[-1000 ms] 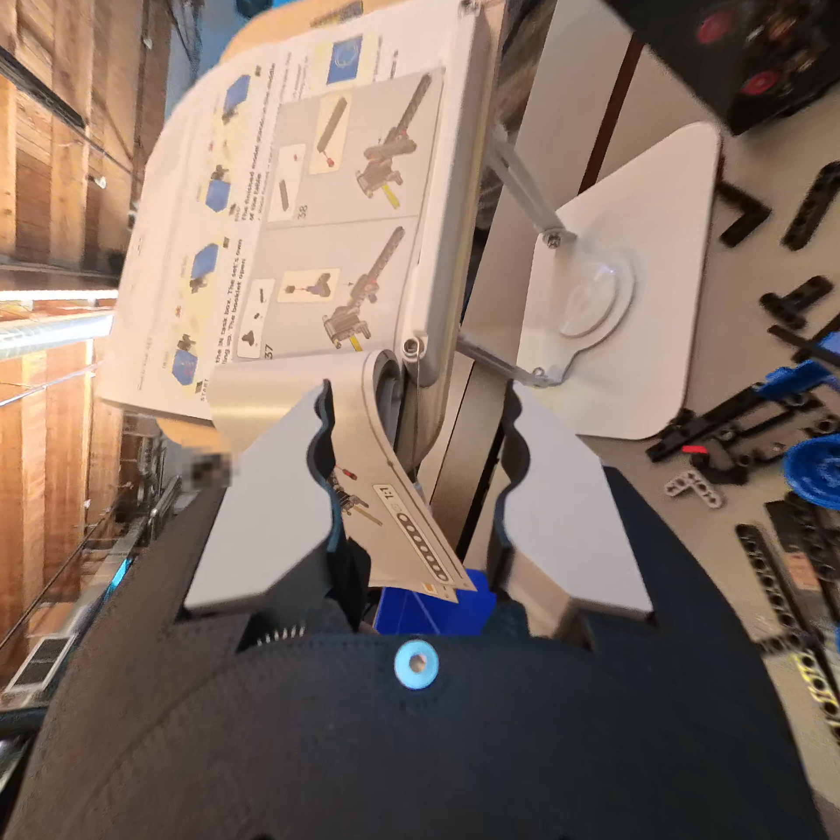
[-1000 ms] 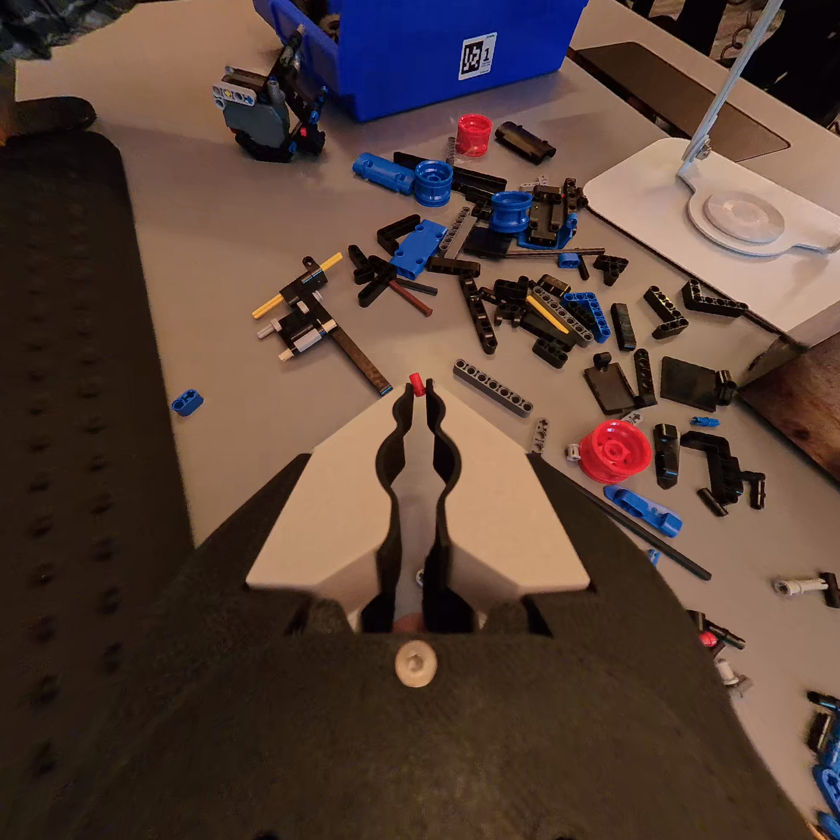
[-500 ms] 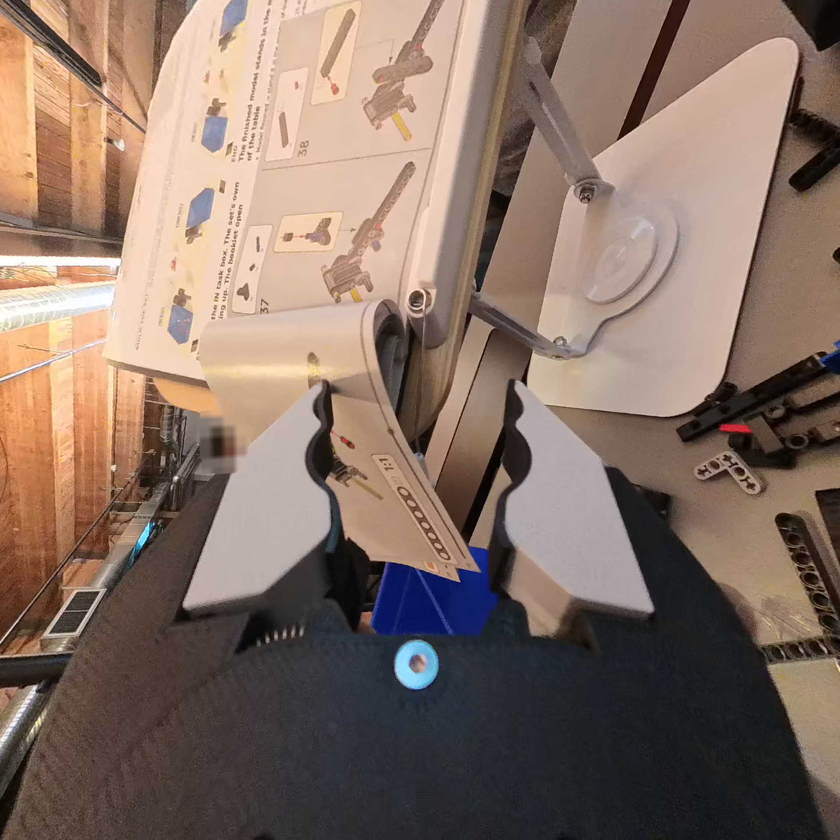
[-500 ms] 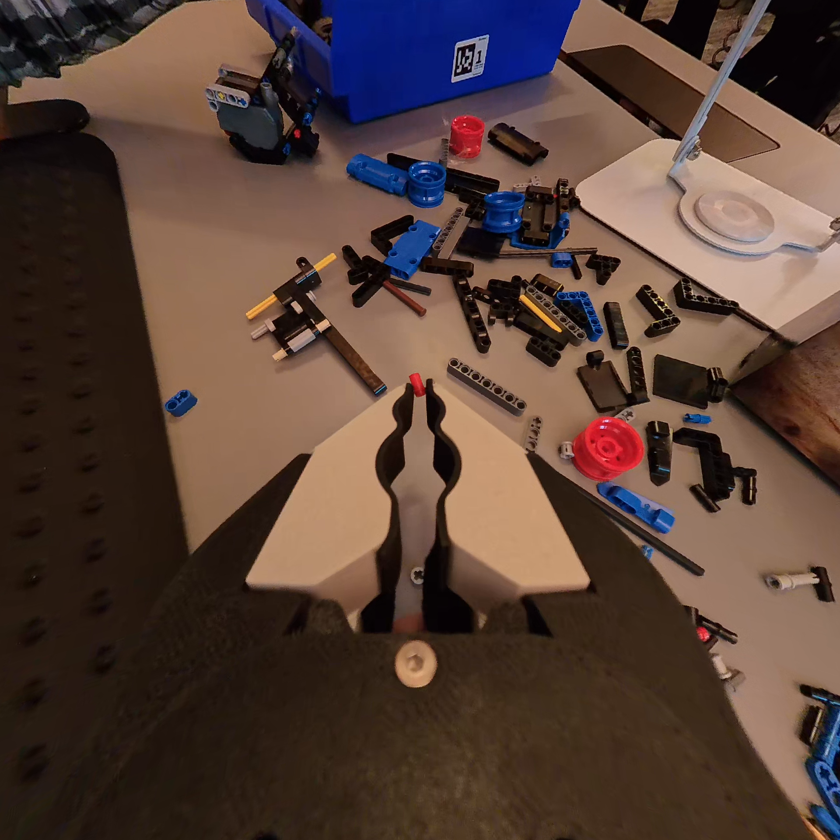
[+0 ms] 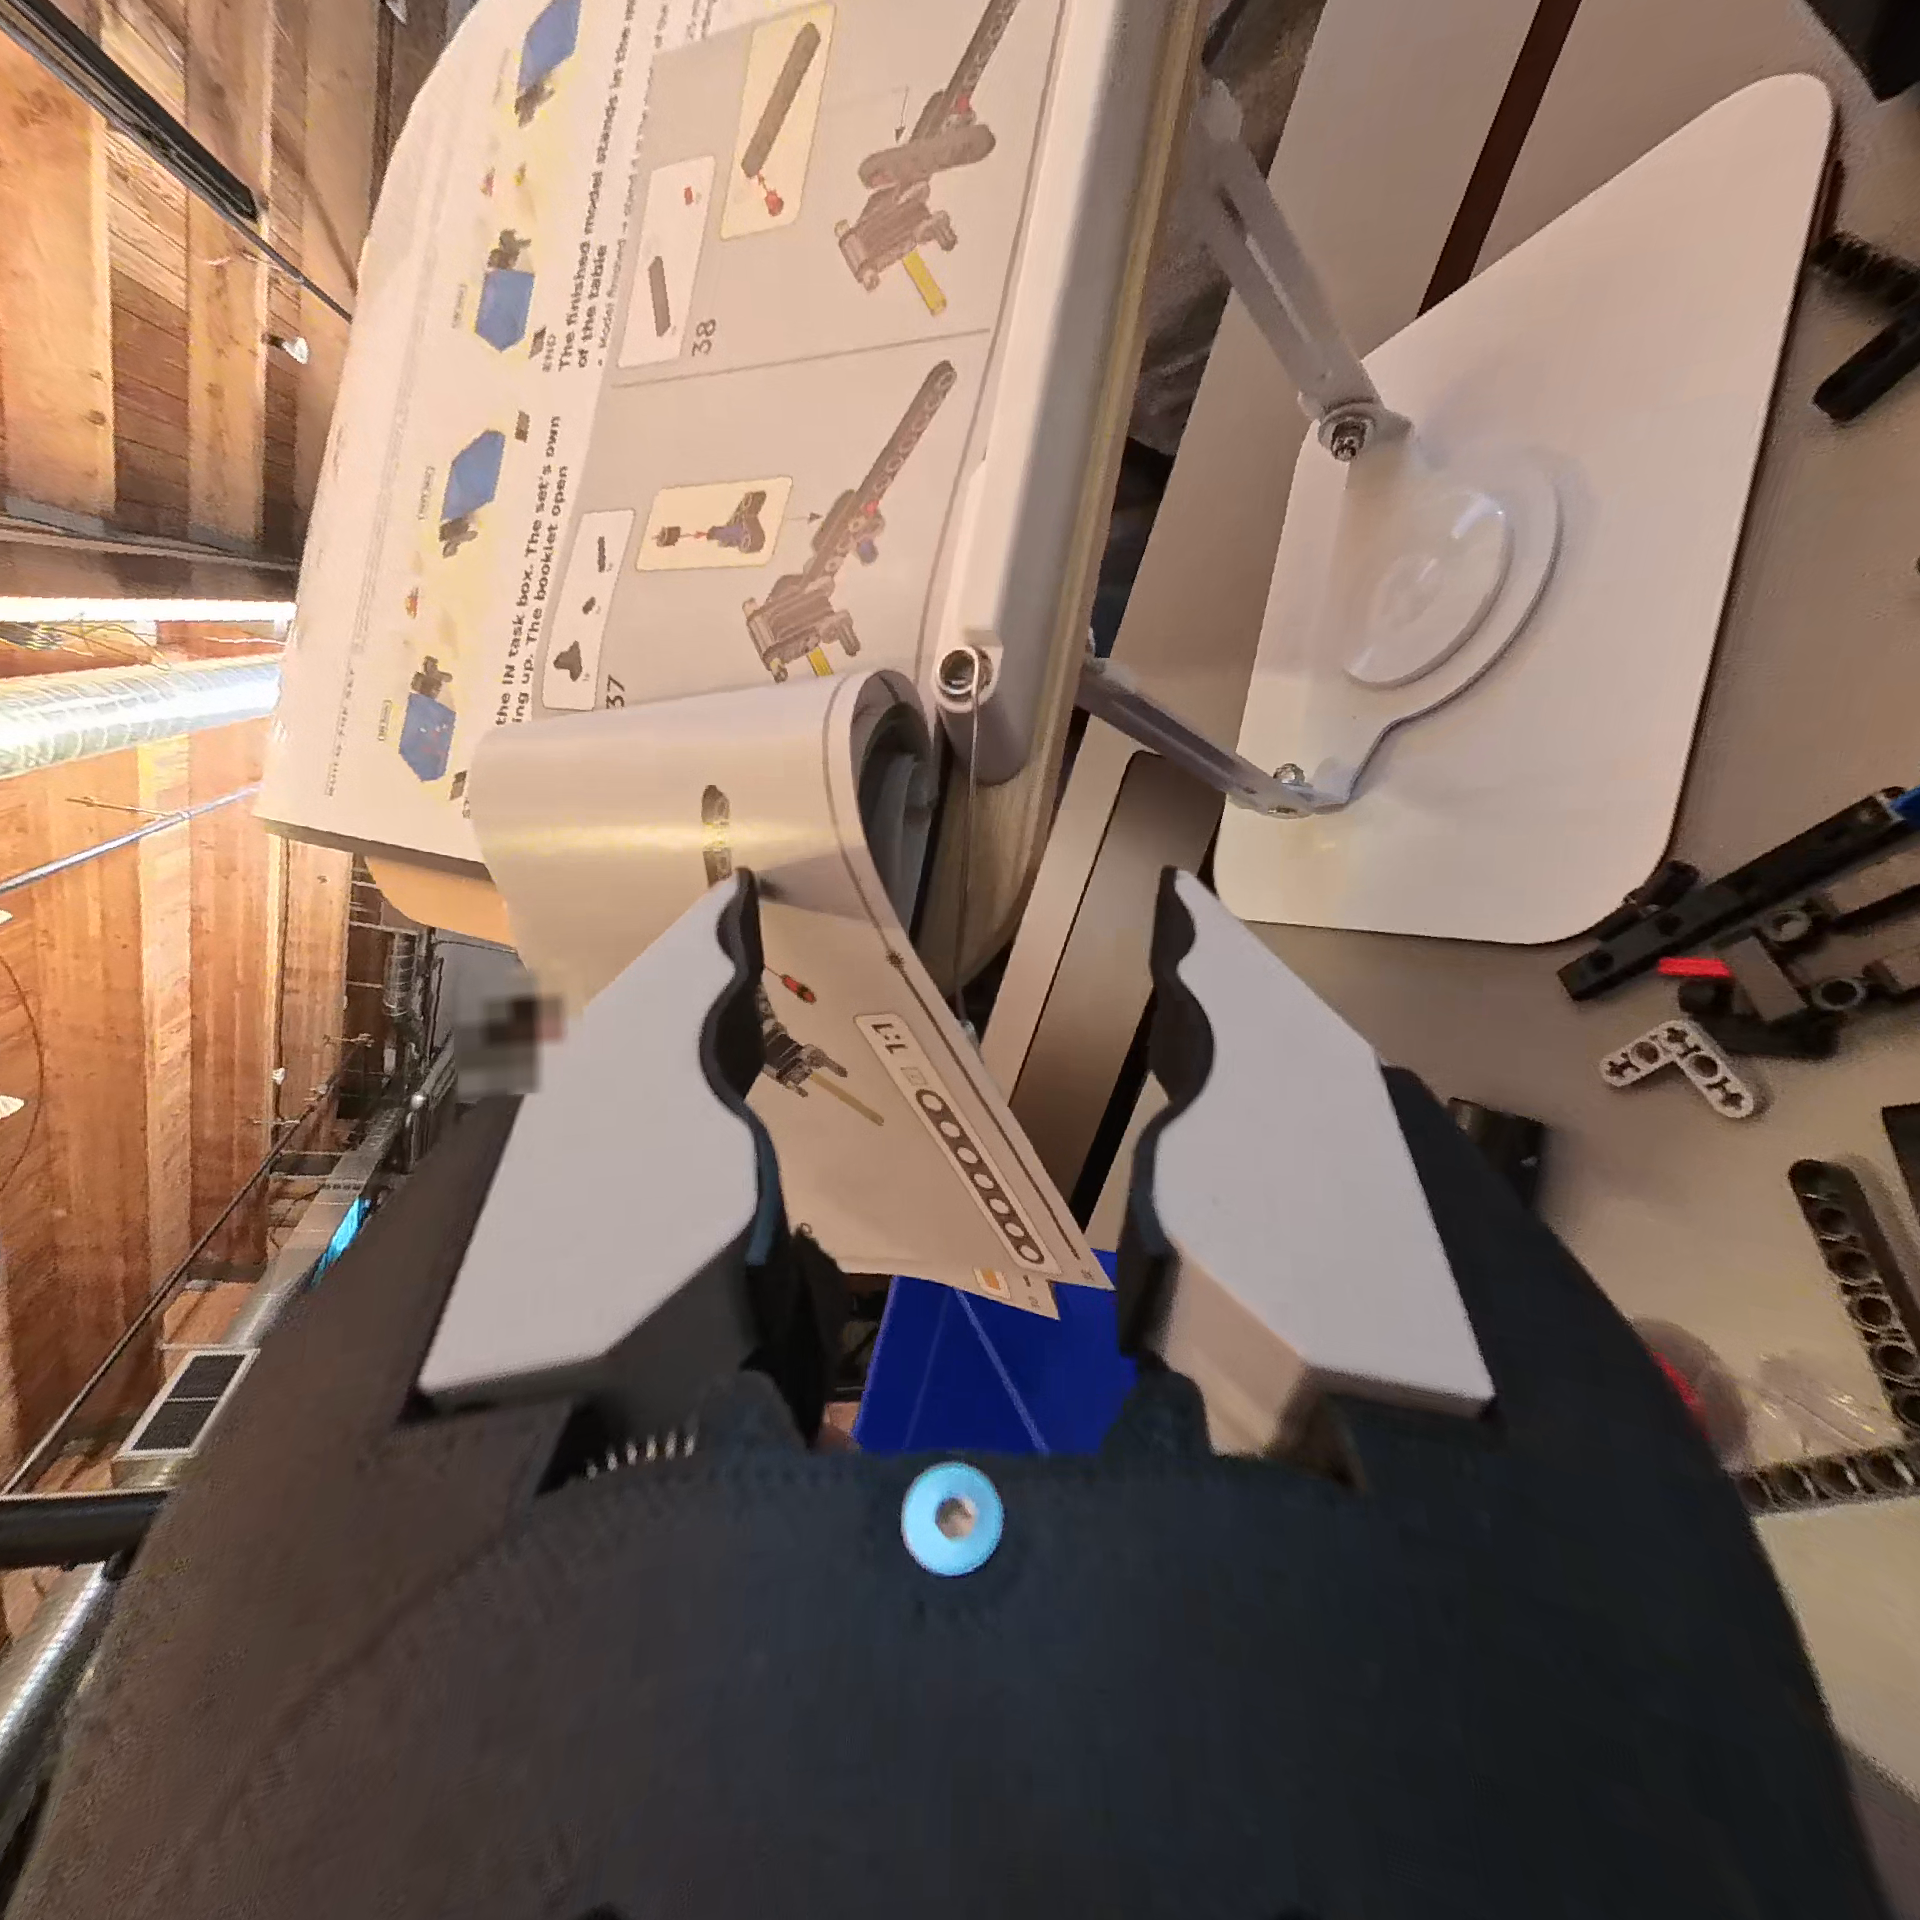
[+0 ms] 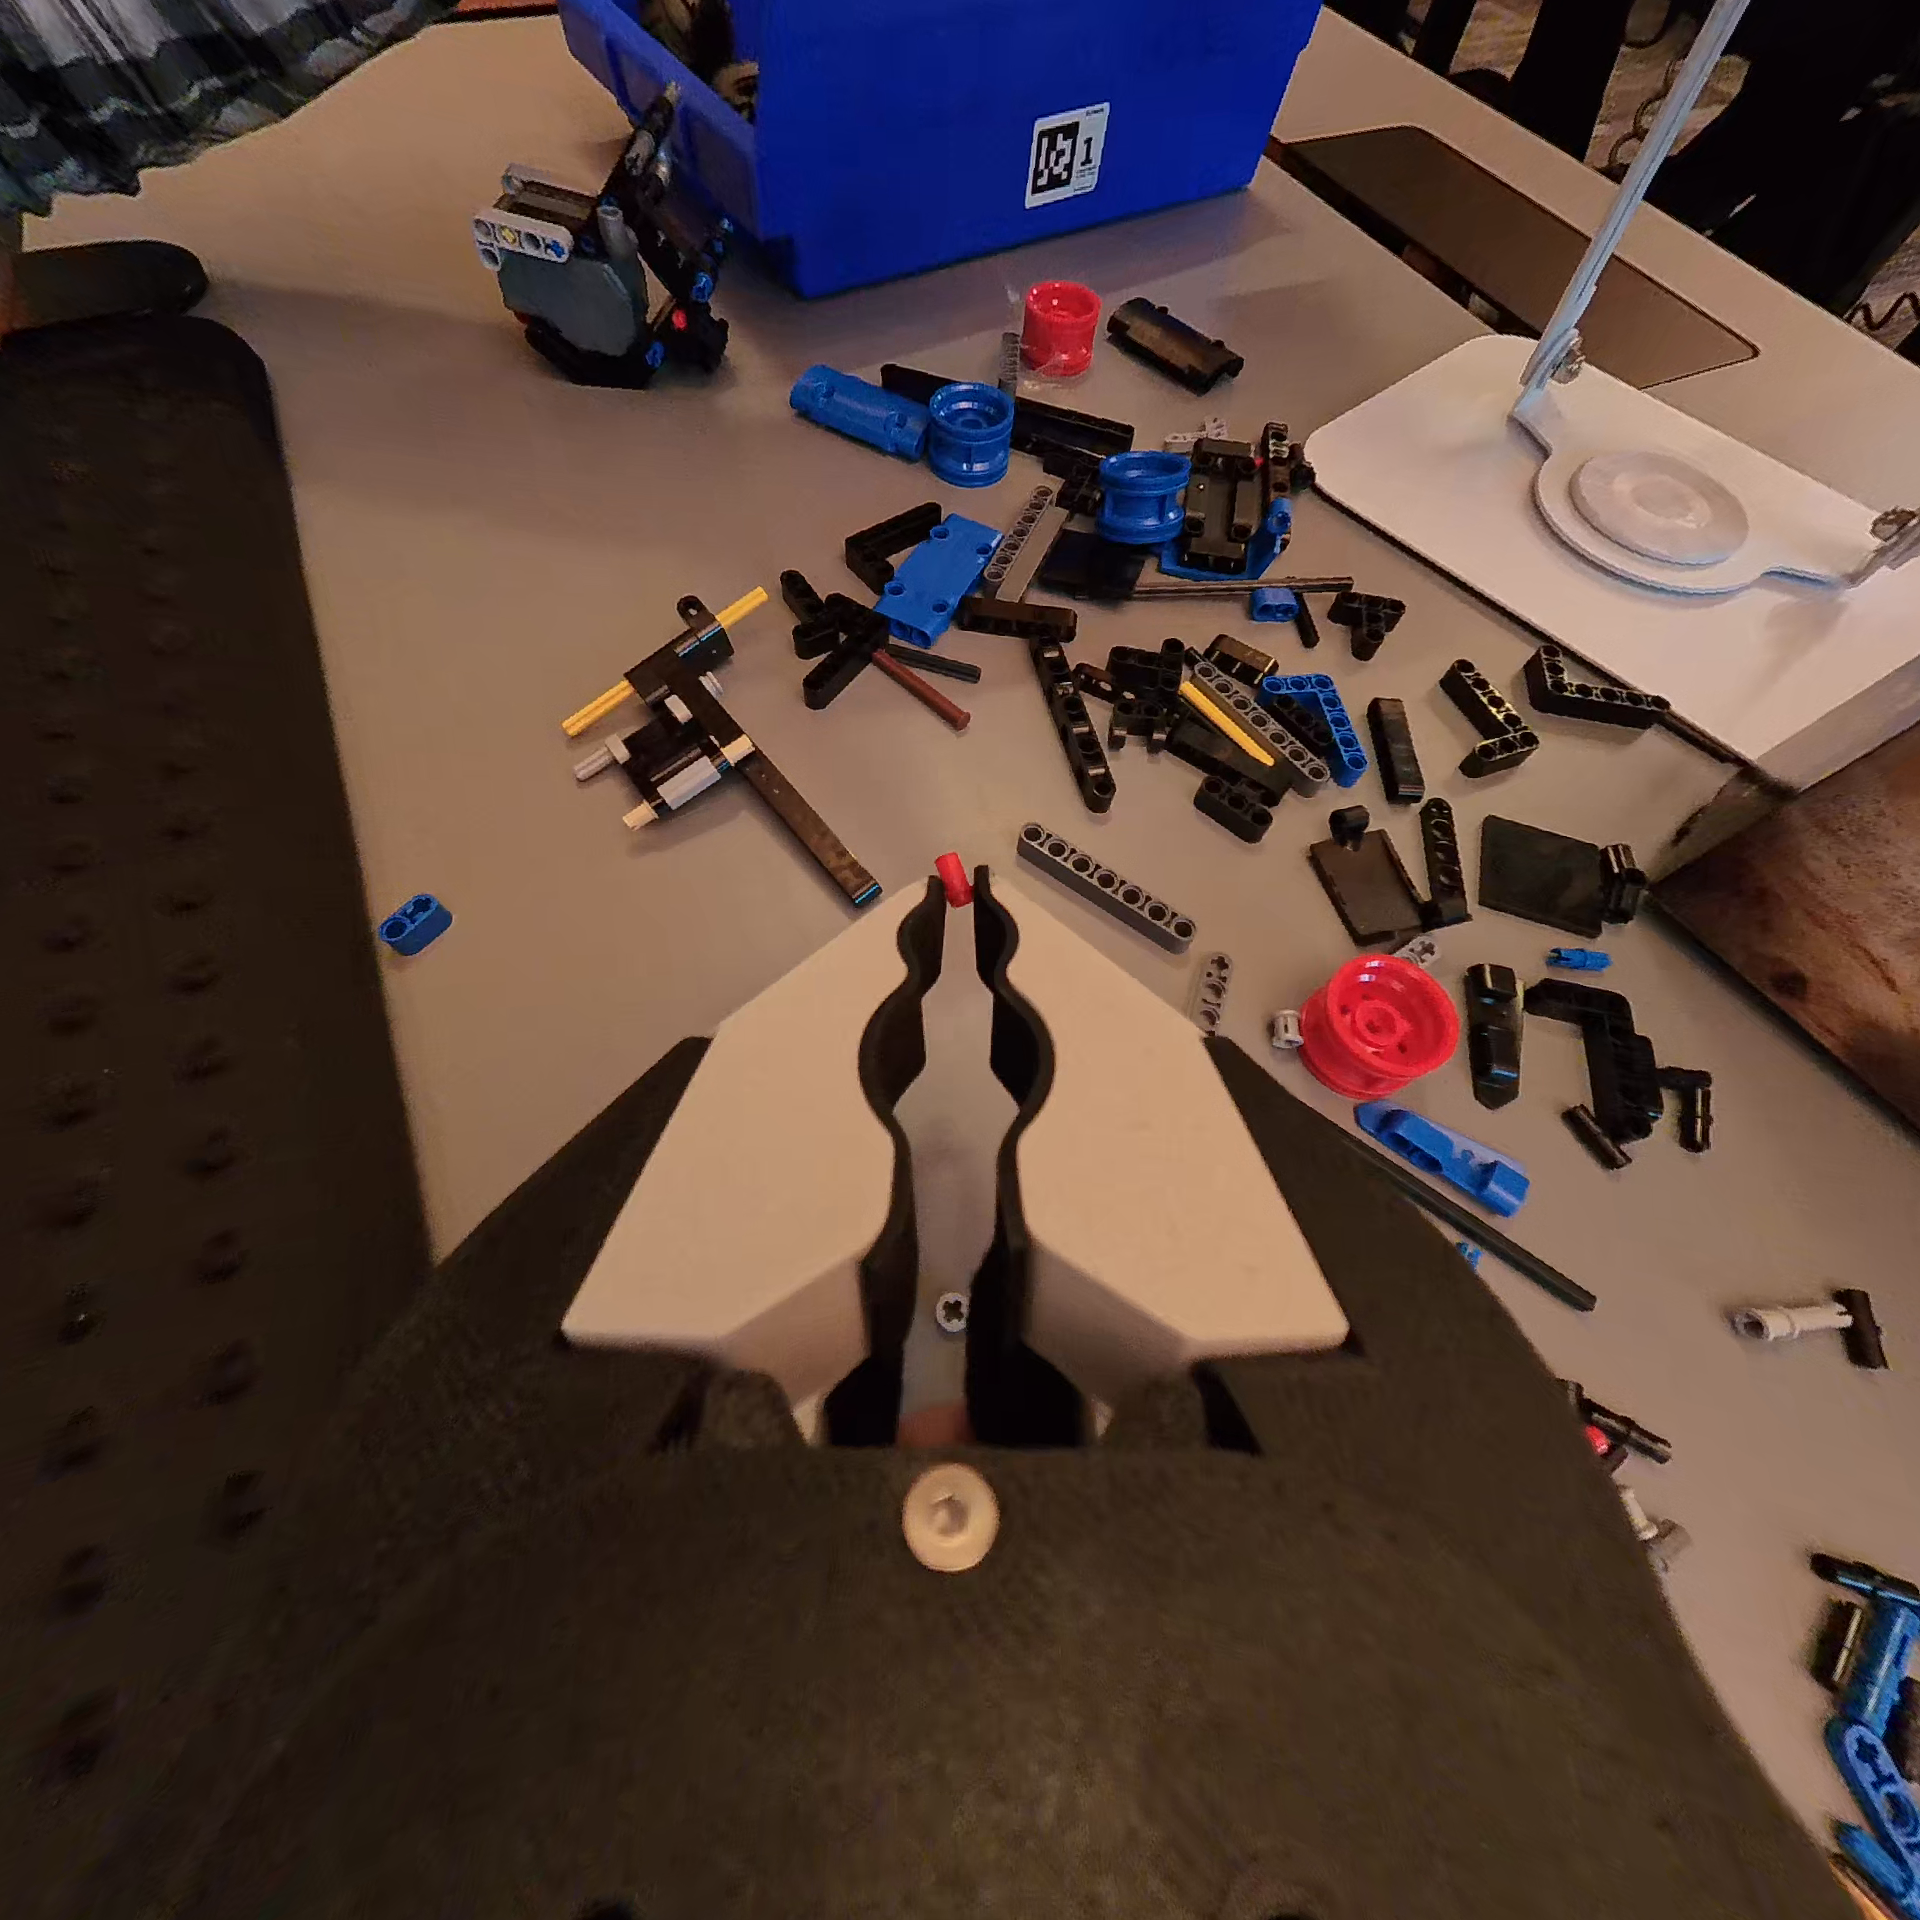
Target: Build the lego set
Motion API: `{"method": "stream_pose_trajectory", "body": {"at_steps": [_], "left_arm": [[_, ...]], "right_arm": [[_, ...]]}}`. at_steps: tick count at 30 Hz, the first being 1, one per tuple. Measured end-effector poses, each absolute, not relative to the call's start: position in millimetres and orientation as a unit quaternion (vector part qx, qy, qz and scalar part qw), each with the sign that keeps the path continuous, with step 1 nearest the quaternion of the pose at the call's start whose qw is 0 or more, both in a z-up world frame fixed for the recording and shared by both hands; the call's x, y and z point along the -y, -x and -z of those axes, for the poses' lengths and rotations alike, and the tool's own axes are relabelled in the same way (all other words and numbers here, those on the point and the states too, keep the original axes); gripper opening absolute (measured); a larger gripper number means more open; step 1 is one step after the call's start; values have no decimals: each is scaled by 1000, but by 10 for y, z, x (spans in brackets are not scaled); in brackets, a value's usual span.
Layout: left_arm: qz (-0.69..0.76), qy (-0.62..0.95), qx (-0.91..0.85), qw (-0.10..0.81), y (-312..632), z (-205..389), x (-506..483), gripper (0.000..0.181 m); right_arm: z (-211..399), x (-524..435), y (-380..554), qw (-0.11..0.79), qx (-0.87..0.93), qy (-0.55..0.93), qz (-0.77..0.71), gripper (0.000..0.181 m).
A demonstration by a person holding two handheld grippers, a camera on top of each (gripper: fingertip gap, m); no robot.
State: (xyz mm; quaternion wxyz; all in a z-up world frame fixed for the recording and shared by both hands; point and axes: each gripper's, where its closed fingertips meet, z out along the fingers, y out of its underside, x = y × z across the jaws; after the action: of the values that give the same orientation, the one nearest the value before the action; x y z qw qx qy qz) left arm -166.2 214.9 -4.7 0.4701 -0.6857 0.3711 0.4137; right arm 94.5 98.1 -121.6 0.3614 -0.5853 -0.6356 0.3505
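In the left wrist view my left gripper (image 5: 956, 904) is open, its jaws on either side of a curled page (image 5: 914, 1122) of the instruction booklet (image 5: 727, 416), which stands on a white holder (image 5: 1496, 582). The page lies against the left finger (image 5: 665, 1122). In the right wrist view my right gripper (image 6: 961, 883) is shut on a small red pin (image 6: 950, 875), held above the grey table (image 6: 520, 540). A black beam assembly with a yellow axle (image 6: 707, 738) lies just ahead to the left. A grey beam (image 6: 1107, 886) lies to the right.
A blue bin (image 6: 997, 114) stands at the back, a grey and black sub-model (image 6: 603, 281) beside it. Loose black, blue and red parts are scattered over the middle and right, with a red wheel (image 6: 1377, 1027). The holder's white base (image 6: 1662, 540) sits at the right. A black mat (image 6: 135, 831) lies at the left. My hands' fingertips stand some 30 cm from each other.
My left gripper has moved closer to the booklet, with the curled page still between its open jaws. My right gripper keeps the red pin and has drifted slightly.
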Motion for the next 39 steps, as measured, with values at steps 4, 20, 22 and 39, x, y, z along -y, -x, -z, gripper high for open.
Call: {"method": "stream_pose_trajectory", "body": {"at_steps": [4, 20, 22, 39], "left_arm": [[-414, 683, -369, 475, 1653, 14, -2133, 74], [-419, 687, -366, 468, 1736, 35, -2103, 74], [-416, 689, -366, 467, 1735, 44, -2110, 74], [-429, 690, -361, 458, 1777, 100, -2088, 77]], "right_arm": [[1213, -981, -945, 361, 636, 585, -351, 4], [1205, -979, -950, 363, 637, 583, -350, 4], [1209, -977, -950, 363, 637, 583, -350, 4], [1190, -972, -959, 366, 637, 580, -351, 4]]}}
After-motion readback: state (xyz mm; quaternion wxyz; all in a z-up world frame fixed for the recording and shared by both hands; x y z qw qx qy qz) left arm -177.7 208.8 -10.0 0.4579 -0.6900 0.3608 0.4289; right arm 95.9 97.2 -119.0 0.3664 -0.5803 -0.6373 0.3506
